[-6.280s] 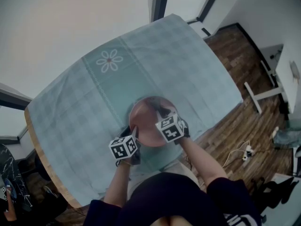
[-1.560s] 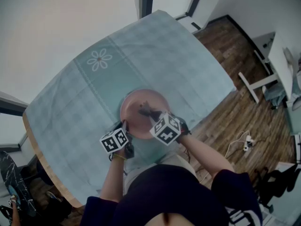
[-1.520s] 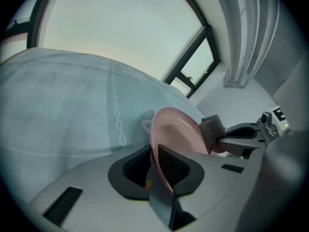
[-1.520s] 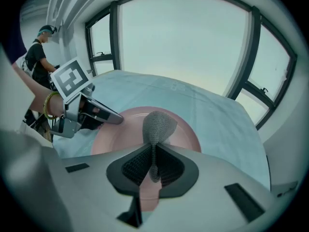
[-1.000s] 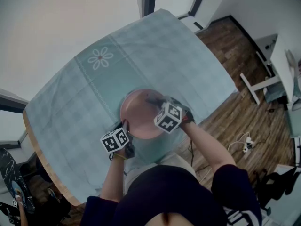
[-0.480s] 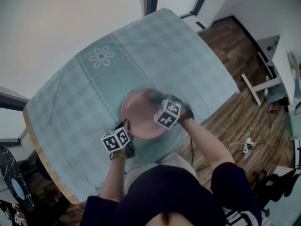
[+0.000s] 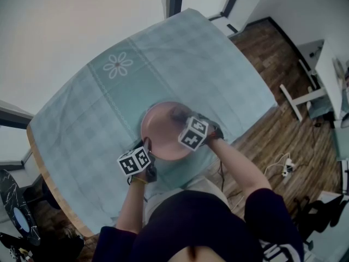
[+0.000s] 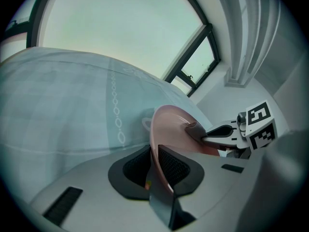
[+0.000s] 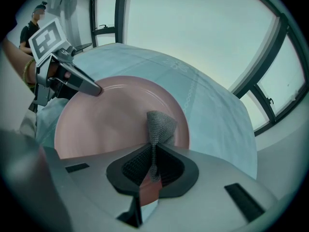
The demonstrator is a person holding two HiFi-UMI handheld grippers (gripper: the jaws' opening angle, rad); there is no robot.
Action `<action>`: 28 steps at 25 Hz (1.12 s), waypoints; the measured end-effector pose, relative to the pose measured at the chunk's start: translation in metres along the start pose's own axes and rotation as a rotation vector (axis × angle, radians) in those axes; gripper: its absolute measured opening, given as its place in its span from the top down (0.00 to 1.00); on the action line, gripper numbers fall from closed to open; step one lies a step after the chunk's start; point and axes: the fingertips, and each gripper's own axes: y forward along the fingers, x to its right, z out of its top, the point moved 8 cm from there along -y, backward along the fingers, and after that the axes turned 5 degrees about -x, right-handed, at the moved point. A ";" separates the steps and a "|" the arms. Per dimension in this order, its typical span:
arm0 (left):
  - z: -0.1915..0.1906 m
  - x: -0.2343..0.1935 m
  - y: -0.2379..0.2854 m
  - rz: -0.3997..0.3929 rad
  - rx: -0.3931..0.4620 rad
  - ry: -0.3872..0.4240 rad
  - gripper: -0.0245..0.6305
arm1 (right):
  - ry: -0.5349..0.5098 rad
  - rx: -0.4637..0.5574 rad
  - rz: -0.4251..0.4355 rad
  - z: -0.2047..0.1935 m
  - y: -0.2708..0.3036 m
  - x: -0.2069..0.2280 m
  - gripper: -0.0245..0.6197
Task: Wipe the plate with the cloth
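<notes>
A pink plate (image 7: 161, 132) lies on the teal checked tablecloth (image 7: 207, 64). My left gripper (image 7: 146, 147) is shut on the plate's near-left rim, and in the left gripper view the rim (image 8: 159, 129) runs between its pads. My right gripper (image 7: 179, 116) is shut on a grey knitted cloth (image 9: 160, 124). The cloth hangs from its jaws and touches the plate (image 9: 106, 120) near the far right rim. The left gripper's fingertips (image 9: 92, 88) show at the plate's left edge. The right gripper (image 8: 219, 132) reaches over the plate from the right.
The tablecloth bears a flower motif (image 7: 118, 65) at the far left. The table's near edge (image 7: 54, 201) and right edge drop to a wooden floor (image 7: 272, 119) with cables. Windows stand beyond the table. A person (image 9: 33, 28) stands in the background.
The right gripper has carried the cloth from the plate's middle toward its far right rim. The left gripper has kept its hold on the near-left rim.
</notes>
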 end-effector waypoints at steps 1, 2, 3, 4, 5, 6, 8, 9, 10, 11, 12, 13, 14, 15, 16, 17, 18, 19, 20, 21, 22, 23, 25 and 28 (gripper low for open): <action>0.000 0.000 0.000 0.000 0.000 0.001 0.87 | -0.002 0.000 0.006 0.000 0.000 -0.003 0.91; 0.000 0.000 -0.001 -0.001 0.000 0.000 0.87 | -0.003 0.001 0.015 -0.001 0.000 -0.006 0.91; 0.000 0.000 -0.001 -0.001 -0.001 0.000 0.87 | -0.004 0.000 0.022 -0.001 -0.001 -0.008 0.91; 0.000 0.000 -0.001 -0.002 -0.002 -0.001 0.87 | -0.003 -0.003 0.027 -0.002 -0.001 -0.010 0.91; 0.000 0.000 0.000 -0.002 -0.004 -0.003 0.87 | -0.003 -0.005 0.031 -0.003 -0.001 -0.012 0.91; 0.000 0.000 0.000 -0.003 -0.005 -0.003 0.87 | -0.004 -0.006 0.035 -0.003 -0.001 -0.014 0.91; 0.000 -0.001 0.000 -0.003 -0.005 -0.002 0.87 | -0.004 -0.005 0.041 -0.004 -0.002 -0.017 0.91; 0.001 -0.001 0.000 -0.003 -0.005 -0.002 0.87 | -0.005 -0.006 0.045 -0.004 -0.002 -0.019 0.91; 0.000 -0.001 0.000 -0.003 -0.005 -0.001 0.87 | -0.006 -0.007 0.050 -0.005 -0.003 -0.021 0.91; 0.000 -0.001 0.000 -0.003 -0.005 -0.001 0.87 | -0.007 -0.008 0.054 -0.005 -0.004 -0.023 0.91; 0.000 0.000 0.000 -0.003 -0.005 -0.001 0.87 | -0.008 -0.009 0.057 -0.006 -0.004 -0.025 0.91; 0.000 0.000 0.000 -0.004 -0.005 -0.001 0.87 | -0.008 -0.010 0.060 -0.007 -0.005 -0.027 0.91; 0.000 0.000 0.000 -0.004 -0.006 -0.002 0.87 | -0.008 -0.010 0.064 -0.008 -0.006 -0.029 0.91; 0.000 0.001 0.000 -0.004 -0.006 -0.002 0.87 | -0.009 -0.008 0.069 -0.008 -0.007 -0.032 0.91; 0.000 0.001 0.000 -0.005 -0.005 -0.001 0.87 | -0.010 -0.006 0.073 -0.009 -0.008 -0.034 0.91; 0.000 0.001 0.000 -0.005 -0.004 -0.001 0.87 | -0.012 -0.005 0.077 -0.009 -0.009 -0.037 0.91; 0.000 0.001 0.000 -0.005 -0.004 -0.001 0.87 | -0.014 -0.003 0.082 -0.009 -0.009 -0.040 0.91; 0.000 0.000 0.000 -0.005 -0.004 -0.001 0.87 | -0.015 -0.001 0.088 -0.009 -0.009 -0.042 0.91; 0.000 0.000 0.000 -0.005 -0.005 -0.001 0.87 | -0.016 -0.001 0.093 -0.009 -0.009 -0.045 0.91; 0.000 -0.001 0.000 -0.006 -0.005 -0.001 0.87 | -0.018 -0.003 0.097 -0.009 -0.009 -0.047 0.91; 0.001 -0.001 0.000 -0.007 -0.006 -0.002 0.87 | -0.019 -0.005 0.099 -0.009 -0.010 -0.049 0.91; 0.001 -0.001 0.000 -0.008 -0.006 -0.002 0.87 | -0.020 -0.006 0.102 -0.010 -0.011 -0.050 0.91; 0.000 -0.001 0.000 -0.008 -0.006 -0.003 0.87 | -0.022 -0.004 0.111 -0.009 -0.012 -0.056 0.91; 0.000 -0.001 -0.001 -0.009 -0.007 -0.004 0.87 | -0.029 0.000 0.127 -0.009 -0.015 -0.063 0.91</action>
